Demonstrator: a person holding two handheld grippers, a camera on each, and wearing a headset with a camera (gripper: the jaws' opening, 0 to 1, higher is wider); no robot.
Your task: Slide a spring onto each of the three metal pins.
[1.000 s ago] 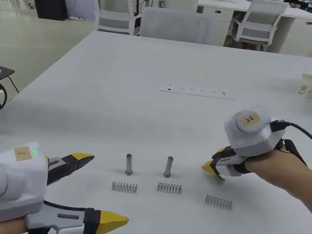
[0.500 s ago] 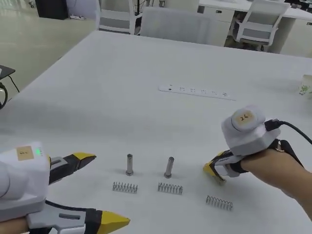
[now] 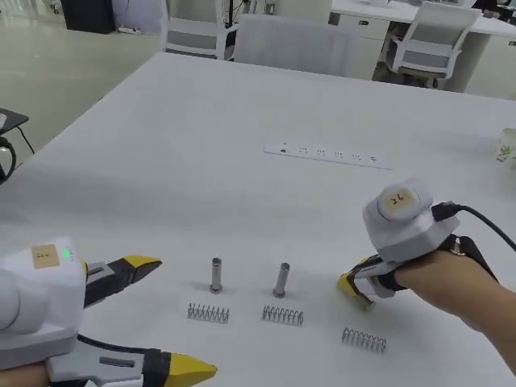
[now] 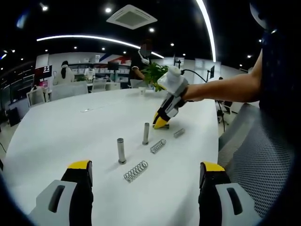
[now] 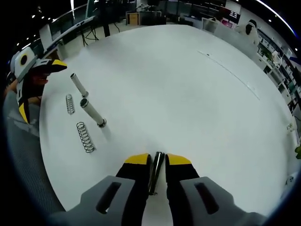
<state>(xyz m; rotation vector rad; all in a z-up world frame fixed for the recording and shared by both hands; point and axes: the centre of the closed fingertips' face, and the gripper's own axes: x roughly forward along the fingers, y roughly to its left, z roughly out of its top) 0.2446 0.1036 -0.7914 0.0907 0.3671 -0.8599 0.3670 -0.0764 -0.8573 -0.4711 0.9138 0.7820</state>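
Two metal pins (image 3: pixel 216 275) (image 3: pixel 281 279) stand upright on the white table (image 3: pixel 242 185). Three springs (image 3: pixel 208 313) (image 3: pixel 282 315) (image 3: pixel 364 339) lie flat in a row just in front of them. My right gripper (image 3: pixel 355 286) is low over the table to the right of the pins, shut on a third pin (image 5: pixel 156 172) that runs between its jaws (image 5: pixel 158 159). My left gripper (image 3: pixel 173 317) is at the near left, open and holding nothing. The left gripper view looks between its wide jaws (image 4: pixel 146 165) at the nearest spring (image 4: pixel 136 170) and both standing pins (image 4: pixel 121 150) (image 4: pixel 146 133).
A flat white power strip (image 3: pixel 326 153) lies mid-table beyond the pins. Grey chairs (image 3: pixel 419 40) stand past the far edge. A cable (image 3: pixel 484 222) trails from the right gripper. Bare tabletop lies all around the parts.
The right hand has tipped and dropped slightly with the pin still in its jaws. The small overall shift comes from the head camera moving. Pins and springs lie as before.
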